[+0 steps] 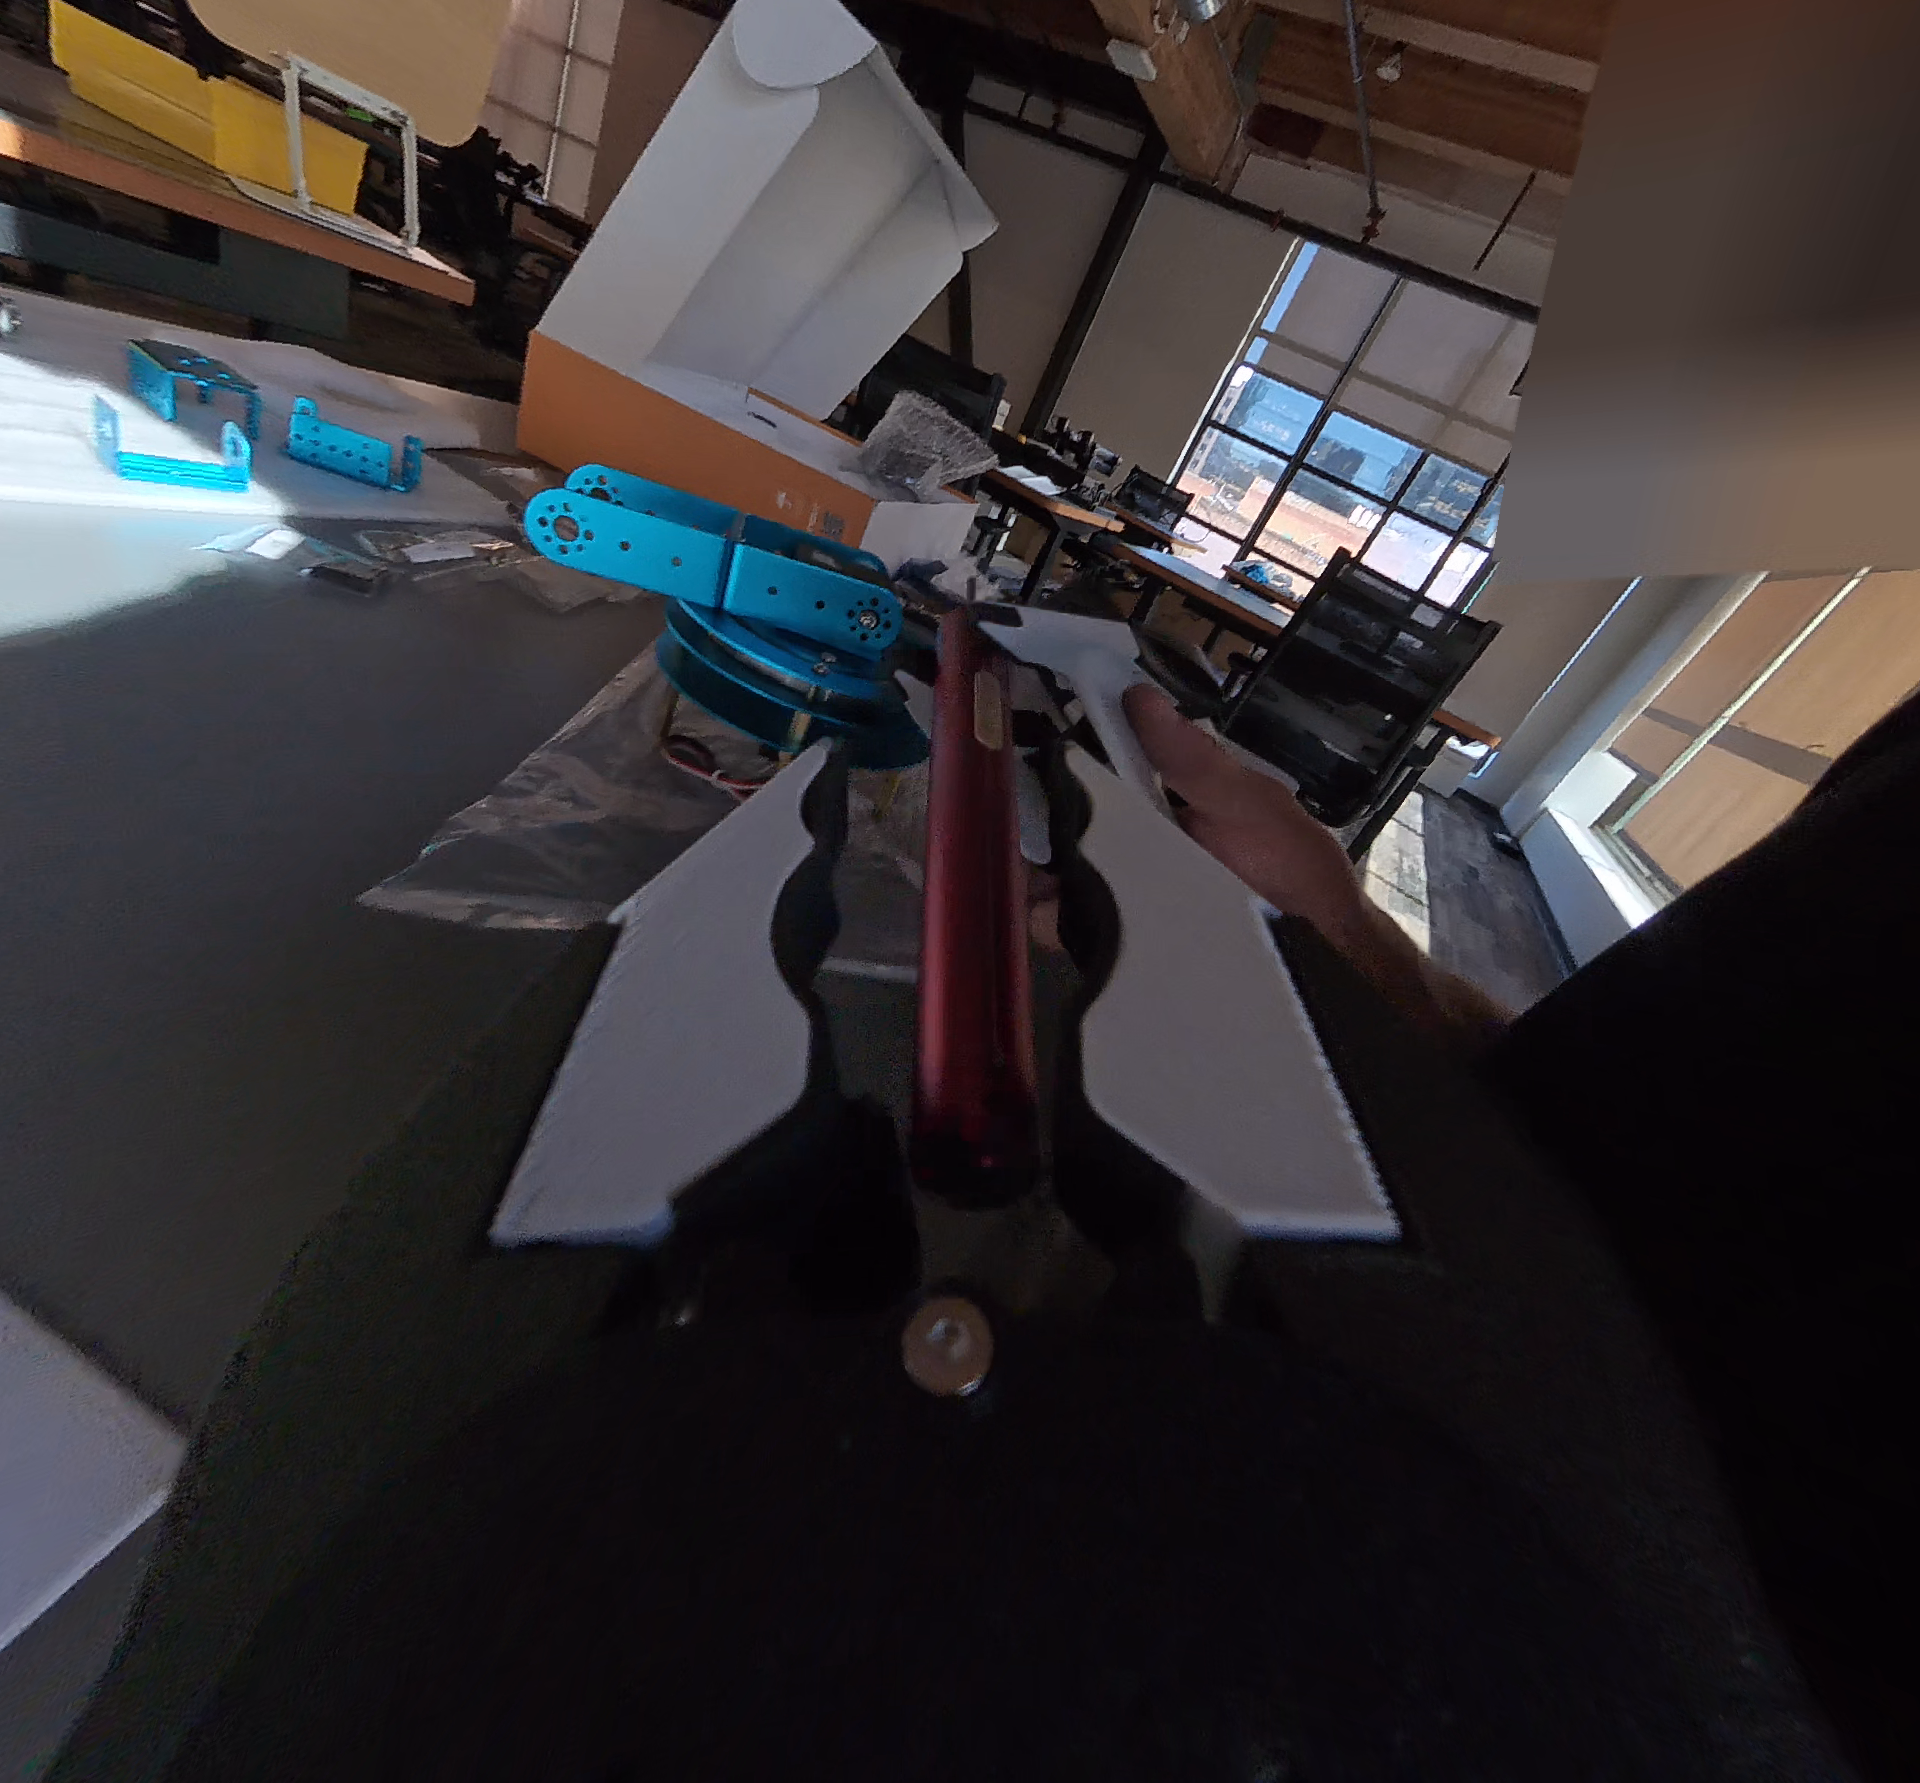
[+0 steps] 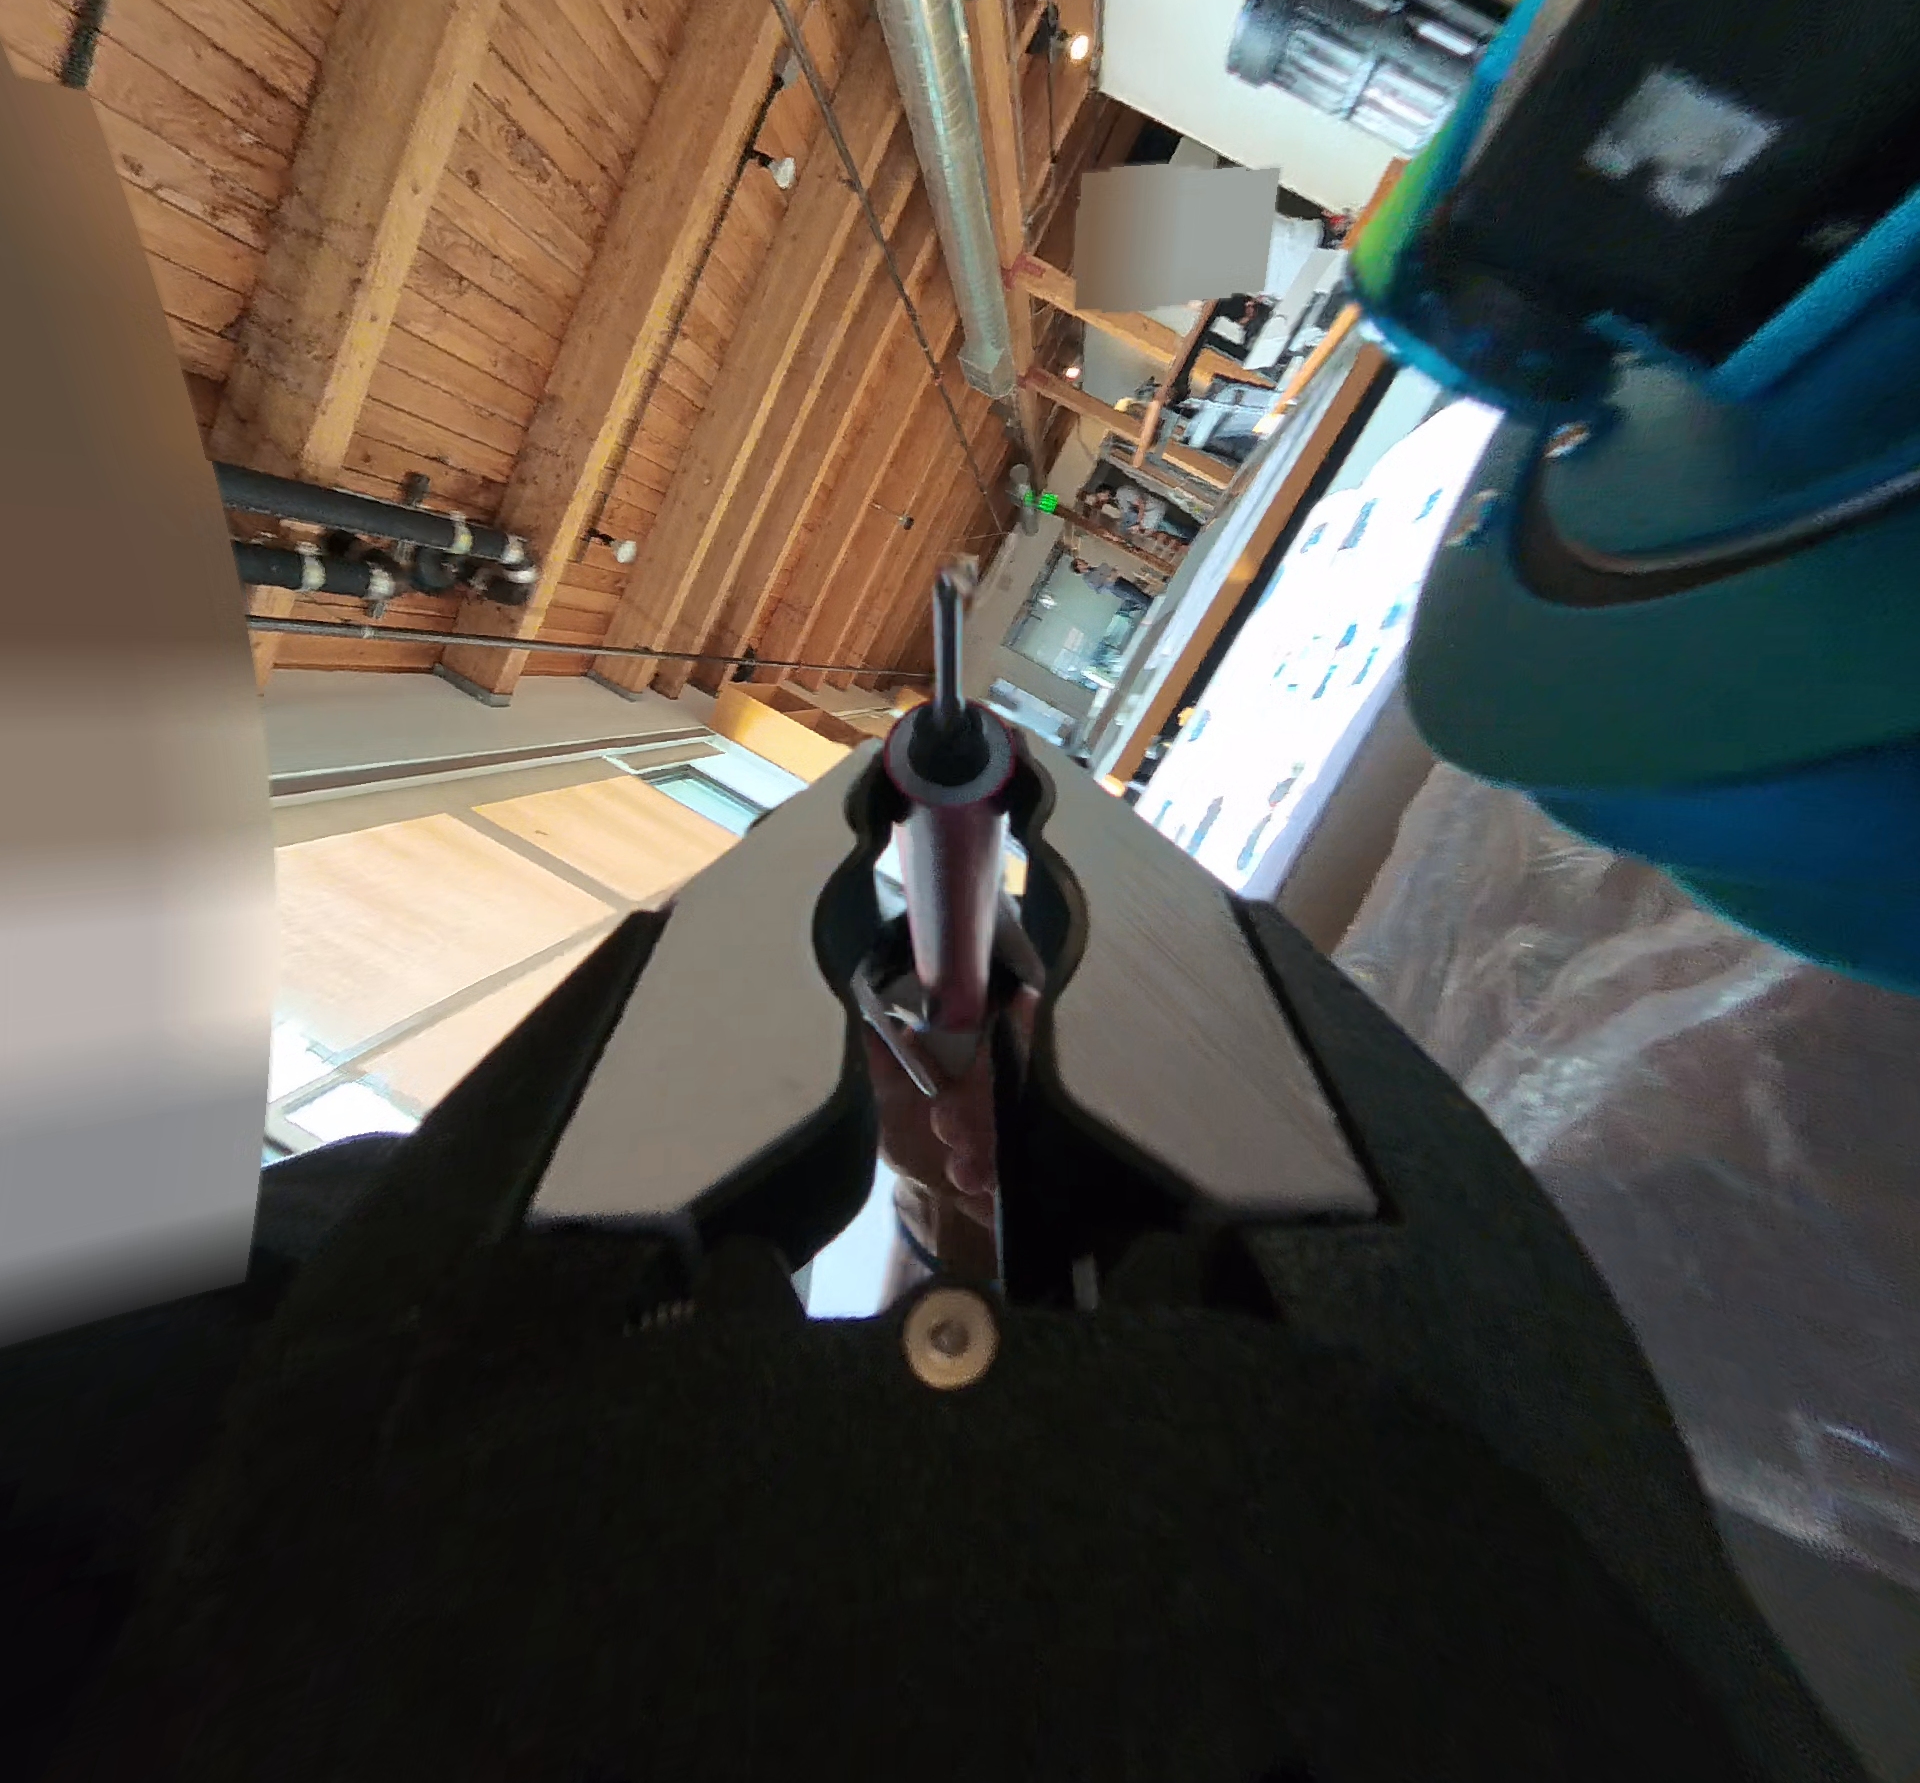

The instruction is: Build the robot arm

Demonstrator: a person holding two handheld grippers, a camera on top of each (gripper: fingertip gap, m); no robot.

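My left gripper [image 1: 951, 757] is open, its white fingers [image 1: 727, 954] spread wider than the red screwdriver handle [image 1: 971, 954] that runs lengthwise between them without touching. At the handle's far end are a white finger of the other gripper [image 1: 1081, 668] and a bare hand [image 1: 1247, 819]. My right gripper [image 2: 951, 767] is shut on the red handle [image 2: 951, 860]; the thin metal bit [image 2: 948, 642] points up toward the wooden ceiling. A blue metal arm assembly [image 1: 727, 570] on a round blue base [image 1: 790, 694] stands just beyond the left gripper. It looms blurred at the upper right of the right wrist view [image 2: 1714, 590].
Loose blue brackets [image 1: 187, 434] lie at the far left of the grey table [image 1: 260, 798]. An open orange-and-white box [image 1: 727, 331] stands behind the assembly, with bubble wrap [image 1: 925, 455] beside it. Clear plastic bags [image 1: 551, 829] lie under the base. A black chair [image 1: 1351, 694] stands beyond the table's edge. The grippers' ends are close to 7 cm from one another.
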